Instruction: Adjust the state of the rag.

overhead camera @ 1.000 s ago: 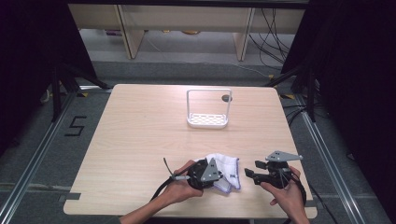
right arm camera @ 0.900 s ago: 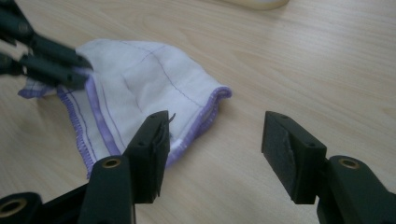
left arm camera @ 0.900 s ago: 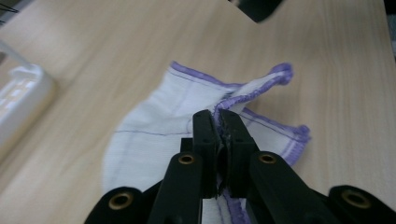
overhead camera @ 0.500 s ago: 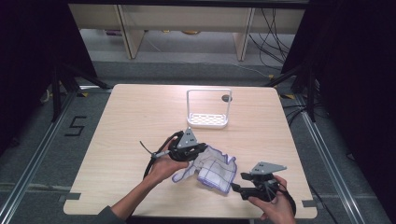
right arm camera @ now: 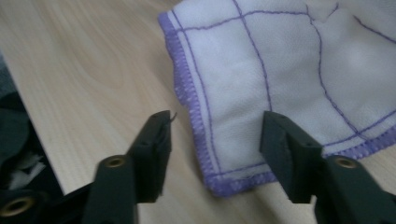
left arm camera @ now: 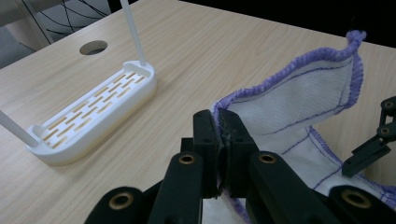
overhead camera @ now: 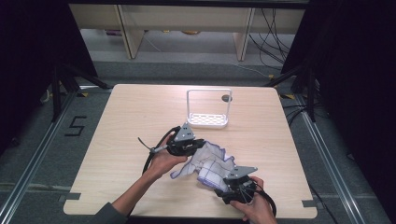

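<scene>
A white cloth with purple stitched edges lies crumpled on the wooden table, near its front. My left gripper is shut on the cloth's upper left edge, lifting it slightly; its jaws pinch the hem. My right gripper stands open at the cloth's front corner, and its jaws straddle that corner low over the tabletop without touching it.
A white slotted rack with a tall wire frame stands at the table's centre back, also seen to the left in the left gripper view. A round hole is in the tabletop behind it. Dark floor and rails surround the table.
My left gripper has pulled the cloth's edge up and to the left, spreading it. My right gripper has dropped back toward the front edge and now brackets the cloth's near corner.
</scene>
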